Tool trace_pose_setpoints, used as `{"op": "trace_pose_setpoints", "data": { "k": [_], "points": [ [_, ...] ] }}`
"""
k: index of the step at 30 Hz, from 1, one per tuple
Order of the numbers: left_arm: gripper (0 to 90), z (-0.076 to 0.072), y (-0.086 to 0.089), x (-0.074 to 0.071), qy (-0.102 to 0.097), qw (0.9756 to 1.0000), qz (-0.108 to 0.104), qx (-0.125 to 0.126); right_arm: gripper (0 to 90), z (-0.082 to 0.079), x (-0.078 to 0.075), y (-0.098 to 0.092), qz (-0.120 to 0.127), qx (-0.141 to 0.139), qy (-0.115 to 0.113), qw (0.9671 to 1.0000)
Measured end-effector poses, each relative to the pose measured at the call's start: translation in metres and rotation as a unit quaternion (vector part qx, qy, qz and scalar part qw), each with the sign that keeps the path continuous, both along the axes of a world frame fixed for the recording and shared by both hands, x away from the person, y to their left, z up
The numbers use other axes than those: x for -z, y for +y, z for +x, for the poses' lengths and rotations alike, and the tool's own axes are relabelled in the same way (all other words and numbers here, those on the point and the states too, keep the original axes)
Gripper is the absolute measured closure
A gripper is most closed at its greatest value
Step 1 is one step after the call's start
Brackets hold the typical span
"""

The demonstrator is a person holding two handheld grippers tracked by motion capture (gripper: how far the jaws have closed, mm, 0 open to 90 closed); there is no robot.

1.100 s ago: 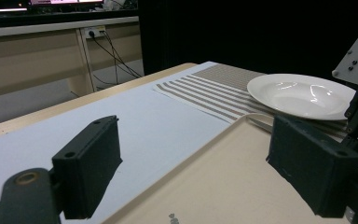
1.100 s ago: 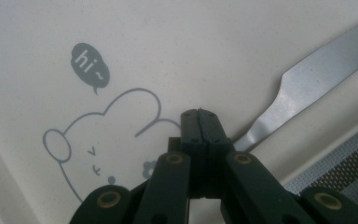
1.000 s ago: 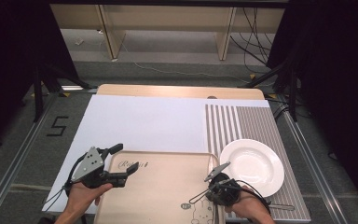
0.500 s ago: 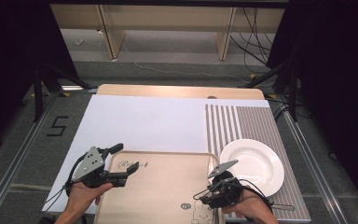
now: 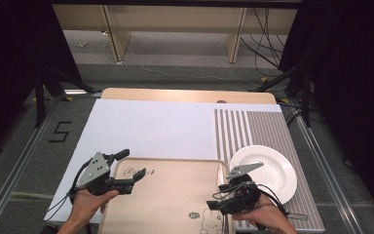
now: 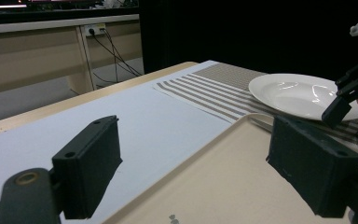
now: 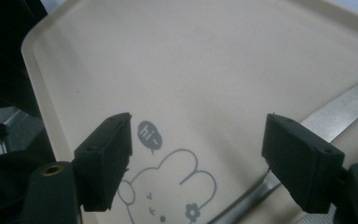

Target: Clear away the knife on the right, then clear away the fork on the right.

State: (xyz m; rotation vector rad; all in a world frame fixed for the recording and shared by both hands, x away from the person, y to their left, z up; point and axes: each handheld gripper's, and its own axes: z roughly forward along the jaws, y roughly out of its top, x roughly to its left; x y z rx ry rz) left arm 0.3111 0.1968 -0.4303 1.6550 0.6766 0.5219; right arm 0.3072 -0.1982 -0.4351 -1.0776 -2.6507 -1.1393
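High view: both grippers open over a beige tray

High view shows my left gripper (image 5: pixel 129 168) at the tray's (image 5: pixel 175 195) far left corner, jaws apart with nothing between them. My right gripper (image 5: pixel 216 207) sits at the tray's right edge, near the cartoon print (image 7: pixel 168 186); its jaws have just been opening and now stand wide, holding nothing. A metal utensil (image 7: pixel 340 112) lies along that edge. Just beside the tray, a white plate (image 5: pixel 263 170) rests on the striped placemat (image 5: pixel 253 129).

My beige tray (image 5: pixel 175 195) lies flat at six o'clock on the table, printed side up. Rabbit cartoon at its near right corner; script lettering at ten o'clock.
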Motion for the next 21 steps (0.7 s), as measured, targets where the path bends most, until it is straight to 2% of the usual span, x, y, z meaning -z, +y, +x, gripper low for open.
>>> {"op": "trace_pose_setpoints", "data": {
  "k": [1,3,4,9,17,21],
  "points": [
    [16.3,0.0,0.0,0.0,0.0,1.0,0.001,-0.001,19.2,-0.001,-0.001,-0.001,0.004,0.0,-0.007,1.0],
    [16.3,-0.001,0.001,0.0,0.0,1.0,0.001,0.0,16.8,-0.001,-0.004,-0.002,0.007,0.002,0.0,1.0],
    [16.3,-0.001,0.001,-0.001,0.0,1.0,0.001,0.0,16.1,-0.001,-0.004,-0.003,0.006,0.008,-0.006,0.9999],
    [16.3,-0.001,0.0,0.0,0.001,1.0,0.0,0.001,16.1,-0.001,-0.007,-0.01,0.02,0.028,-0.004,0.9994],
    [16.3,-0.002,0.001,-0.001,0.001,1.0,0.0,-0.001,16.1,-0.006,-0.013,-0.025,0.027,0.053,-0.023,0.9979],
    [16.3,-0.002,0.001,0.0,0.002,1.0,0.0,-0.001,16.1,-0.008,-0.014,-0.034,0.03,0.061,-0.024,0.9974]
  ]
}}
